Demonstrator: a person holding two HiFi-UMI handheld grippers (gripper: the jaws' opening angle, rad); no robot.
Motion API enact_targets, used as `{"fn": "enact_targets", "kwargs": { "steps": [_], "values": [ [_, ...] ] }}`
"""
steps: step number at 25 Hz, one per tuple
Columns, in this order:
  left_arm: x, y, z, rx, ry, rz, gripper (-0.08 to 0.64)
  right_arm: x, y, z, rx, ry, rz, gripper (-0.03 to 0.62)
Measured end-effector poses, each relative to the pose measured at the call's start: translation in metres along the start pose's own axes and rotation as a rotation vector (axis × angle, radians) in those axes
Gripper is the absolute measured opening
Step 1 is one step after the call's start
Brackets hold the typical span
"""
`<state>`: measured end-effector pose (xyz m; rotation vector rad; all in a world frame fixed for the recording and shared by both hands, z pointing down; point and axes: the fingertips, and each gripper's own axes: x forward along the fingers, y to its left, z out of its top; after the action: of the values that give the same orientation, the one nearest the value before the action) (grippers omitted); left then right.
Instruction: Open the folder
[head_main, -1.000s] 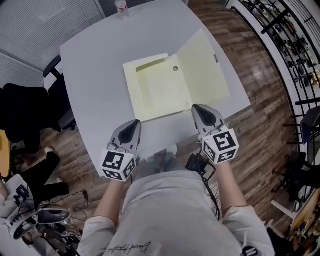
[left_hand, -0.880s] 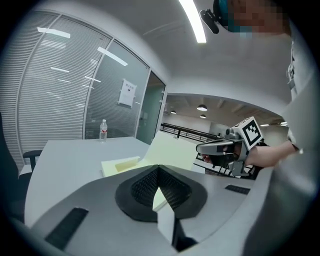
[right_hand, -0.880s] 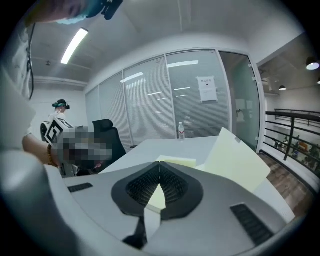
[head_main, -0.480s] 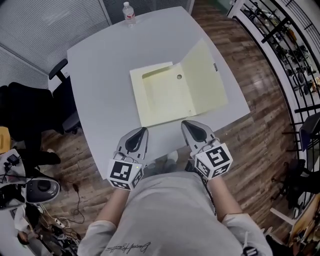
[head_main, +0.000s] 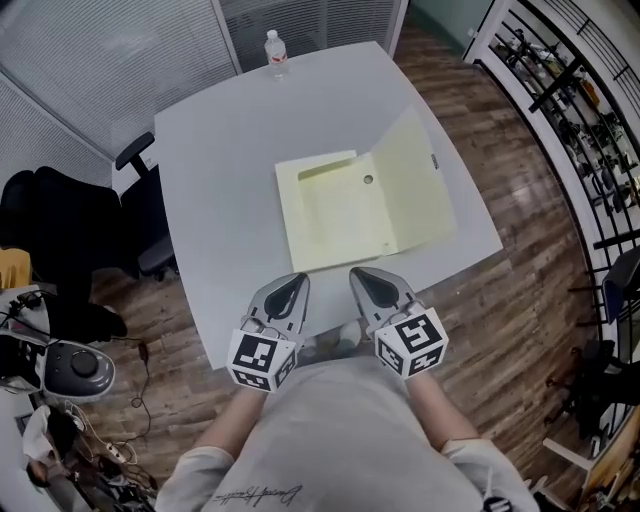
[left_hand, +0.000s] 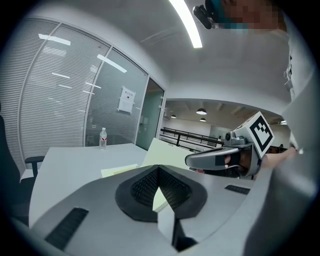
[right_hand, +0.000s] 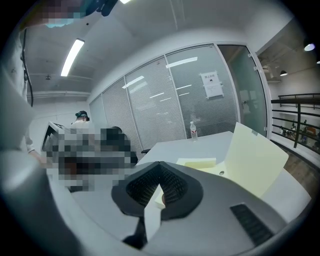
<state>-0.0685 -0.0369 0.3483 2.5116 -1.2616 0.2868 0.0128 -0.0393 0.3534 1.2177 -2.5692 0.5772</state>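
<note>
**Head view.** The pale yellow card folder (head_main: 340, 215) lay open near the middle of the grey rectangular table (head_main: 225, 150). Its base lay flat on the table top, and its cover (head_main: 420, 185) stood tilted up along the side nearer the table's right edge. A clear plastic water bottle (head_main: 277, 50) stood upright at the table's far edge, well apart from the folder. A black office chair (head_main: 145, 205) stood beside the table's left edge. The left gripper (head_main: 297, 282) and the right gripper (head_main: 358, 277) hung side by side over the table's near edge, clear of the folder and touching nothing.

**Left gripper view.** The jaws of the left gripper (left_hand: 159, 168) met at their tips, with nothing clamped. The pale sliver seen in the notch behind the tips was probably the folder (left_hand: 162, 150) on the table (left_hand: 70, 160) beyond, though the wide lens made this hard to confirm. The right gripper (left_hand: 189, 160) showed level alongside, above the table's near edge. The bottle (left_hand: 103, 138) stood at the table's far edge.

**Right gripper view.** The jaws of the right gripper (right_hand: 160, 164) were closed together and empty. Beyond them, the folder's raised cover (right_hand: 255, 157) leaned over the table (right_hand: 172, 146), with the bottle (right_hand: 193, 131) at the far edge.
</note>
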Motion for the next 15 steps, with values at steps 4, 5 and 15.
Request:
{"fn": "enact_targets", "kwargs": {
  "steps": [4, 5, 15],
  "values": [
    [-0.0027, 0.0005, 0.0024, 0.007, -0.003, 0.004, 0.009, 0.0017, 0.0034, 0.0009, 0.004, -0.001, 0.006, 0.021],
    [-0.0029, -0.0004, 0.0026, 0.007, -0.004, 0.005, 0.008, 0.0007, 0.0035, 0.0011, 0.002, 0.0, 0.007, 0.021],
    [-0.0053, -0.0001, 0.0028, 0.006, -0.013, 0.009, 0.009, 0.0007, 0.0042, -0.0007, -0.007, 0.012, 0.01, 0.021]
  ]
}}
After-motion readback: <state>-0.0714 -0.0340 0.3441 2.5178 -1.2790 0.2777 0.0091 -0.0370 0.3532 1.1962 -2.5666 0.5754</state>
